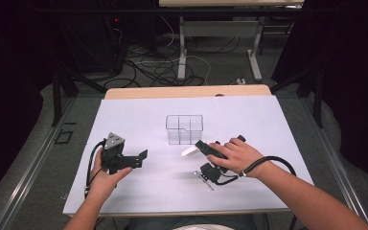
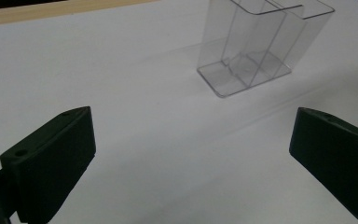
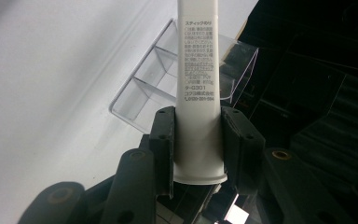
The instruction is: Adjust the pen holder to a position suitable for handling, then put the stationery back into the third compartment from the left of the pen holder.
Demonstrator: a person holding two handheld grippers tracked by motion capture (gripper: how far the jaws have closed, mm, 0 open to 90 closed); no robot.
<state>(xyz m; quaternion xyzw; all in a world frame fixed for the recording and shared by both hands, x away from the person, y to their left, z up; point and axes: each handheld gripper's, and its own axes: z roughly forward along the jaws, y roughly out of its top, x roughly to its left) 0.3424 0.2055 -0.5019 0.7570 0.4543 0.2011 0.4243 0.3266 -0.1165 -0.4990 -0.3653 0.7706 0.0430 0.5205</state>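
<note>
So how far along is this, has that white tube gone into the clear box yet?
Not yet. Done: the right tongs have picked up the white tube and are clamped on it. In hand: the tube is held up beside the clear divided box, whose compartments look empty. Left: probably lowering the tube into a compartment and letting go. The left tongs stand wide open, holding nothing.

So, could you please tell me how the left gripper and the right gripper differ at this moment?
The left gripper has its jaws wide apart with nothing between them; the right gripper is clamped on a white glue stick. In the high view the left one sits well left of the clear organiser, while the right one is close in front of it. Both are black and hand-held above the white table.
</note>
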